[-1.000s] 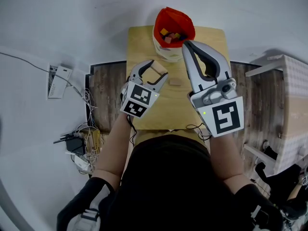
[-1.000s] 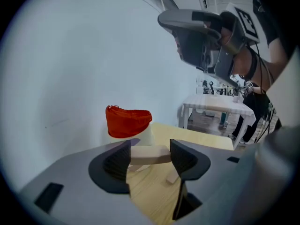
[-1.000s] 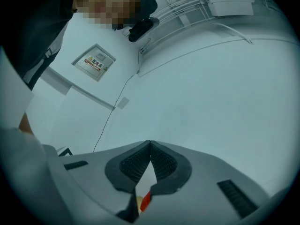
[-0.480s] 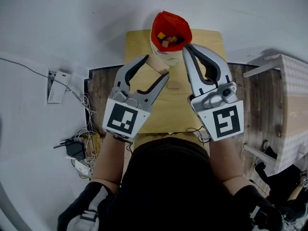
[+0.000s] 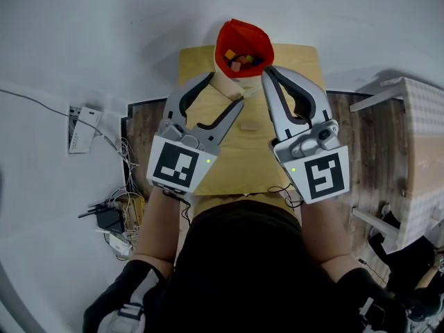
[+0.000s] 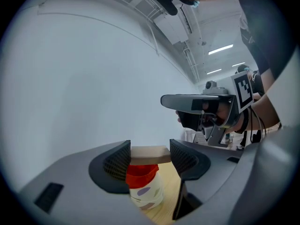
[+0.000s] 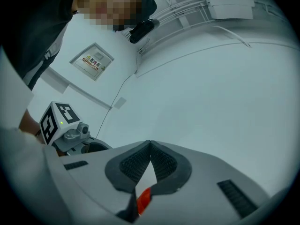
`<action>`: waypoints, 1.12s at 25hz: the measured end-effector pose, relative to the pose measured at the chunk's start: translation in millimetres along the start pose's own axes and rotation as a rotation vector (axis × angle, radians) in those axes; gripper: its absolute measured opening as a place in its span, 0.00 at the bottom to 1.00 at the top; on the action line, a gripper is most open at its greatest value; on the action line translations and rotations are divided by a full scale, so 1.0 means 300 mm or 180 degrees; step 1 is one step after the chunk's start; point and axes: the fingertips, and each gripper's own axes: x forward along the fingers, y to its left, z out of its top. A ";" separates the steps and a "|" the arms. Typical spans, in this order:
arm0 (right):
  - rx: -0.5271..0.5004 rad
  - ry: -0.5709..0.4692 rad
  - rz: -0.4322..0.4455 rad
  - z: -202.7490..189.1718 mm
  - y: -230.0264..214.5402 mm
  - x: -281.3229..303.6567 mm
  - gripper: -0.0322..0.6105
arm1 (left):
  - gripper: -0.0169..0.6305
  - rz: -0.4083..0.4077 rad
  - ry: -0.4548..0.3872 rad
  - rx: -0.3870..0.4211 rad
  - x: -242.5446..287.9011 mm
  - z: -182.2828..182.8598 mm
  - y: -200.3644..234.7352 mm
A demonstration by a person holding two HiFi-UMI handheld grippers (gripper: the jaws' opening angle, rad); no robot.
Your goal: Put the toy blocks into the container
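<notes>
Held thing: tan rectangular wooden toy block (image 6: 150, 154) with smooth matte faces. It is clamped end to end between the black ribbed pads of the left gripper (image 5: 224, 91). The fingers stand fairly wide and press on both short ends. The block is in the air, roughly level, just beside the near-left rim of the container in the head view.

Container: white paper cup (image 5: 234, 77) with pastel blotches and a crinkled red liner, upright at the far end of the table. It holds a heap of small coloured toy blocks (image 5: 238, 59) (yellow, orange-red, some dark). In the left gripper view the cup shows right under the held block.

A second tan wooden block (image 5: 250, 125) lies flat on the table between the two grippers, apart from the cup.

The right gripper (image 7: 150, 145) is grey moulded plastic with black cross-hatched pads. Its fingers are closed tip to tip with nothing between them. A red sliver of the liner shows below the pads. In the head view its tips hang just beside the cup's near-right rim.

The table (image 5: 243, 159) is a small pale plywood top with light grain. Under it is a dark wood-plank floor patch (image 5: 147, 120). Tangled cables (image 5: 114, 210) lie at the left on the white floor.
</notes>
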 end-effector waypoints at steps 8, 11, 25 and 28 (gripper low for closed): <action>-0.0001 0.0041 -0.0079 -0.024 -0.060 0.009 0.09 | 0.45 -0.0050 0.0022 0.0044 0.139 -0.007 0.060; 0.0019 0.0065 -0.0117 -0.041 -0.093 0.017 0.09 | 0.45 -0.0101 0.0051 0.0063 0.207 -0.013 0.073; 0.0053 0.0158 -0.0200 -0.111 -0.170 0.060 0.09 | 0.45 -0.0281 0.0441 -0.0030 0.443 -0.195 0.140; 0.0058 0.0172 -0.0221 -0.118 -0.179 0.061 0.09 | 0.45 -0.0316 0.0562 -0.0081 0.467 -0.259 0.140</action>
